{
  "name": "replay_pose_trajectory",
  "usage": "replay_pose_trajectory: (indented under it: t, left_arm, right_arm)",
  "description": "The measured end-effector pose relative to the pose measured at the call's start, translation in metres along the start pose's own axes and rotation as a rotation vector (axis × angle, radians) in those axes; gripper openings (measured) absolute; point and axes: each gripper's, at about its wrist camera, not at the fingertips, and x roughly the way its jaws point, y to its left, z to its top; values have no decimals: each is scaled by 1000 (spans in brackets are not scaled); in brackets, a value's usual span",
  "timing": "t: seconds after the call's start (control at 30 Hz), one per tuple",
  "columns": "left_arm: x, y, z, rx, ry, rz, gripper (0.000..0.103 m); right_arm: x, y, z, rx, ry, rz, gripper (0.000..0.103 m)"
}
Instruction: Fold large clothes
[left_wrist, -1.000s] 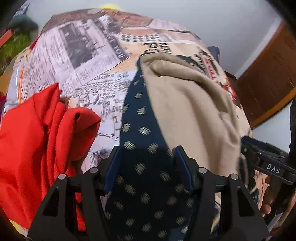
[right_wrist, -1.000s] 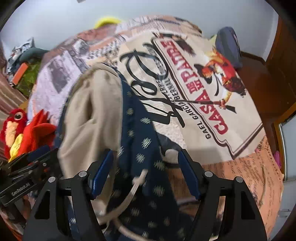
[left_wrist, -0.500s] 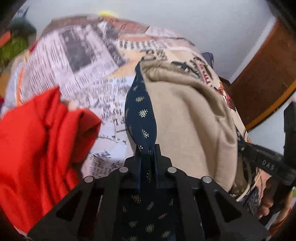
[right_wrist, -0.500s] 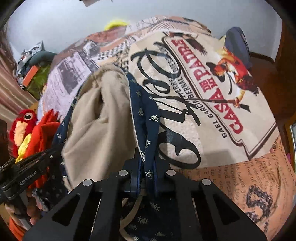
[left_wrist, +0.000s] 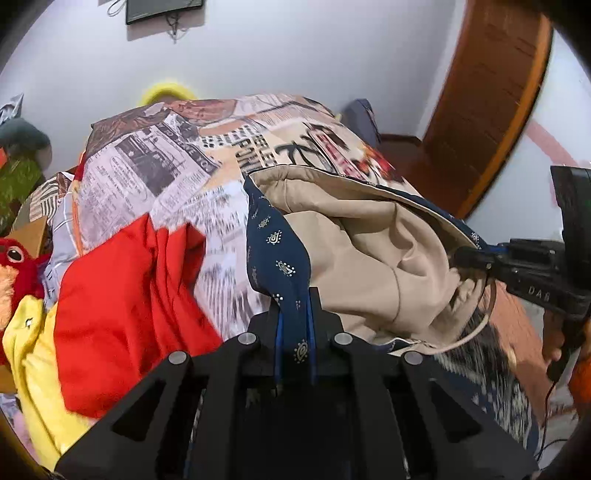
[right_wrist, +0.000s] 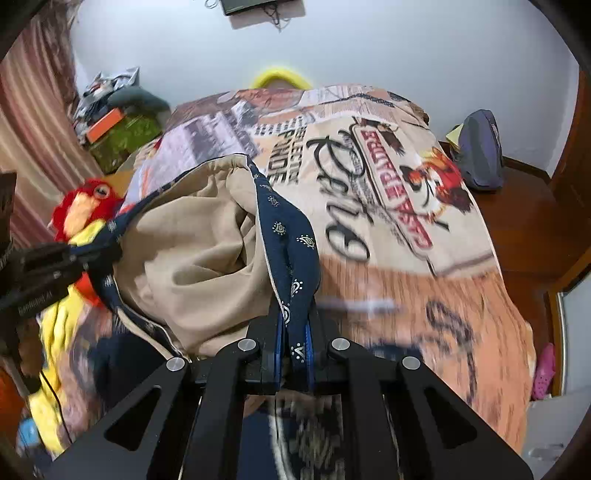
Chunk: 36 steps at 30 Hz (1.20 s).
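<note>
A large garment, navy with a small pale print (left_wrist: 275, 236) and a beige lining (left_wrist: 369, 251), hangs lifted above the bed. My left gripper (left_wrist: 294, 328) is shut on its navy left edge. My right gripper (right_wrist: 294, 332) is shut on its navy right edge (right_wrist: 291, 236). The beige lining (right_wrist: 195, 236) sags open between the two grippers. Each gripper shows in the other's view: the right one at the right edge (left_wrist: 476, 258), the left one at the left edge (right_wrist: 88, 254). A beige drawstring (left_wrist: 476, 328) dangles below.
The bed carries a printed newspaper-and-poster spread (left_wrist: 177, 166) (right_wrist: 388, 206). A red cloth (left_wrist: 125, 288) and a red and yellow plush parrot (right_wrist: 81, 206) lie at the left. A dark bag (right_wrist: 480, 147) sits on the wooden floor; a wooden door (left_wrist: 491, 96) stands at the right.
Both grippers, open around the navy edges one second ago, have closed on them and lifted the garment up off the bed, so the room's wall now shows.
</note>
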Motion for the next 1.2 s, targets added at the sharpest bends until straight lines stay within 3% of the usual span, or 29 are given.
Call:
replay_pose_trajectory:
  t: [0.27, 0.4, 0.53, 0.67, 0.83, 0.93, 1.2]
  left_arm:
    - [-6, -8, -65, 9, 121, 10, 10]
    - [9, -3, -96, -36, 188, 21, 11]
    - [17, 0, -116, -72, 209, 35, 19]
    - [11, -2, -116, -84, 194, 66, 35]
    - [-5, -2, -102, -67, 157, 87, 39]
    - [-16, 0, -92, -76, 112, 85, 45]
    - [-4, 14, -55, -105, 70, 71, 45]
  right_arm:
    - [-8, 2, -58, 51, 109, 14, 9]
    - [3, 0, -79, 63, 156, -26, 11]
    - [10, -2, -92, 51, 186, -80, 12]
    - [4, 4, -95, 11, 185, -123, 18]
    - [-11, 20, -85, -54, 145, -149, 44]
    - [-20, 29, -73, -63, 87, -134, 54]
    - [5, 45, -38, -75, 50, -87, 55]
